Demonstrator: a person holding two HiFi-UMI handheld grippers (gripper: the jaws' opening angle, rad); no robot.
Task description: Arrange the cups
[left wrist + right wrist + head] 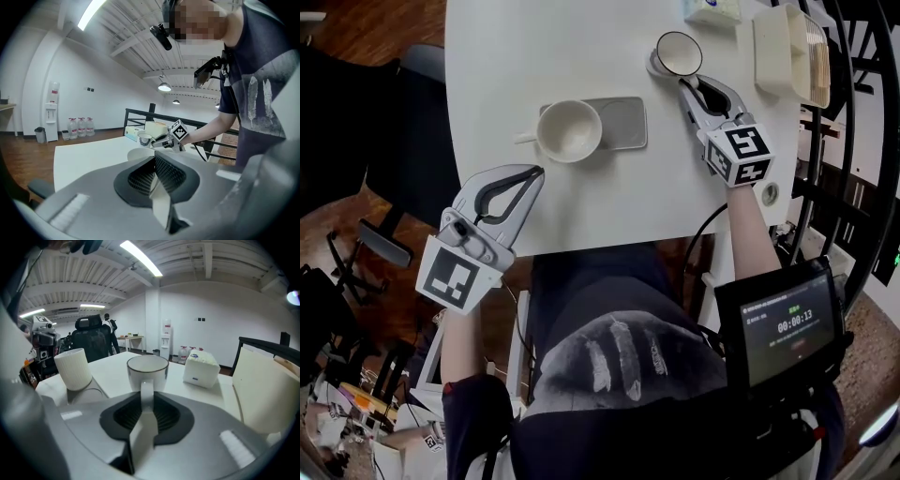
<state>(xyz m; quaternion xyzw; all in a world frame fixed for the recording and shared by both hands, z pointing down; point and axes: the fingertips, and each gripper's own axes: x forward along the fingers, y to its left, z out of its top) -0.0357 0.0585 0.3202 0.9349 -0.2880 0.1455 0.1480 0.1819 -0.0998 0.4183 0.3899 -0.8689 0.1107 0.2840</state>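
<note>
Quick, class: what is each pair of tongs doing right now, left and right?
Left tongs: closed, empty.
Right tongs: closed on the handle of the dark-rimmed mug.

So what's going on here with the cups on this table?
A person at a white table has a handheld claw in each hand and is arranging cups. The right claw is clamped on the handle of a dark-rimmed white mug at the table's far side. The left claw is shut and empty, held at the table's near edge. Between them a ribbed white cup stands untouched on a grey tray.
</note>
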